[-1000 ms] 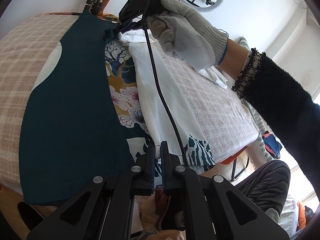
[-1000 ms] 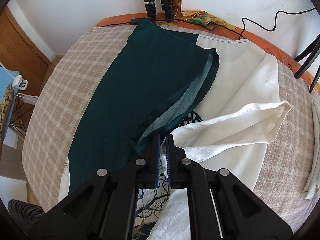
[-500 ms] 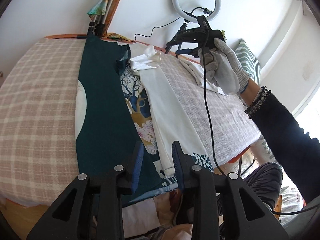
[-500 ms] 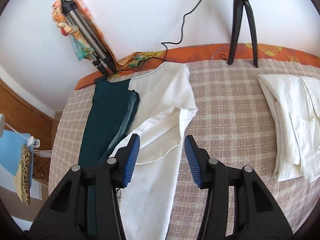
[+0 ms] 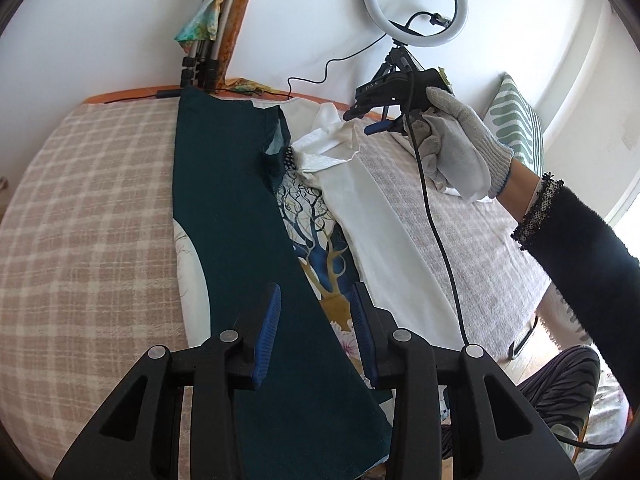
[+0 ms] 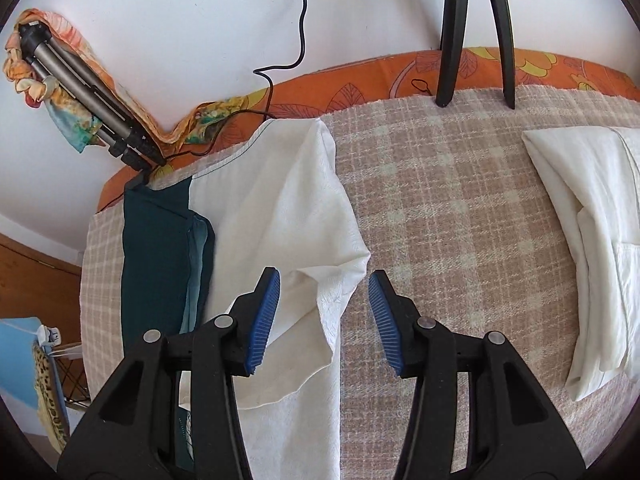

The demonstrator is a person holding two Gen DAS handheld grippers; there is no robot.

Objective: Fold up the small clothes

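Note:
A long garment lies along the checked table: a dark green panel [image 5: 236, 208], a printed tree strip [image 5: 316, 232] and a white panel [image 5: 380, 220] folded inward. My left gripper [image 5: 316, 300] is open and empty, just above the green panel's near end. My right gripper [image 6: 324, 280] is open and empty over the white panel's bunched sleeve [image 6: 320, 292]. In the left wrist view the right gripper [image 5: 380, 120] shows, held by a gloved hand near the garment's far end.
A folded white garment [image 6: 592, 240] lies at the table's right side. A ring light [image 5: 416, 0] on black tripod legs [image 6: 452, 32] stands at the far edge. A folded tripod wrapped in a scarf [image 5: 204, 28] leans at the back. A cable [image 5: 436, 220] hangs across the table.
Both grippers opened and let go of the garment, then pulled back and lifted. The white panel now lies folded over the printed strip. The right gripper swung toward the far right.

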